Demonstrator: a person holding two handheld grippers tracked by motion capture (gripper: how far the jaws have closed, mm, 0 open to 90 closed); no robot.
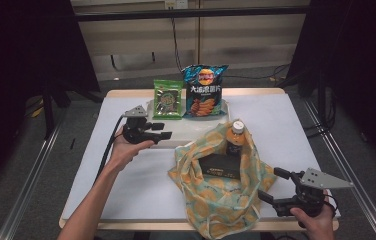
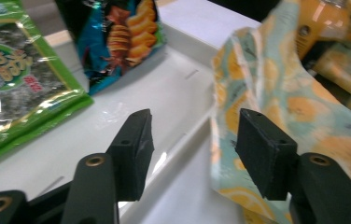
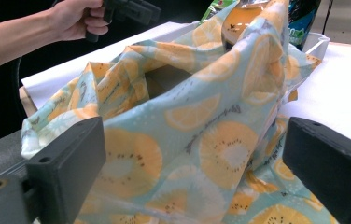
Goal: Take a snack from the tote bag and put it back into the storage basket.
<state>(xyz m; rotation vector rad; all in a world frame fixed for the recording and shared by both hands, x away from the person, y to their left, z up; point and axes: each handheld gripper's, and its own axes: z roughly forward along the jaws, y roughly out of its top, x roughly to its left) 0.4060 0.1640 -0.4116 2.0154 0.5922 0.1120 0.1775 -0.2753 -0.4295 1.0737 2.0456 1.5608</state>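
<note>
a fruit-print cloth bag (image 1: 221, 192) sits open at the near middle of the white table (image 1: 286, 125), holding a bottle (image 1: 236, 136) and a dark box (image 1: 219, 166). behind it a white tray (image 1: 186, 136) carries a green seaweed packet (image 1: 168, 99) and a blue chip bag (image 1: 204, 91), both propped upright. the left gripper (image 1: 159, 130), jaws apart and empty, hovers over the tray's near edge, the packets just beyond it; it is the nearer one. the right gripper (image 1: 272, 185), jaws wide and empty, waits beside the bag's right side

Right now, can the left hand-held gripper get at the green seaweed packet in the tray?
Probably yes. The left hand-held gripper is open and empty at the white tray edge, and the green seaweed packet stands just beyond it with nothing between. The chips bag sits beside it, apart from that path.
</note>
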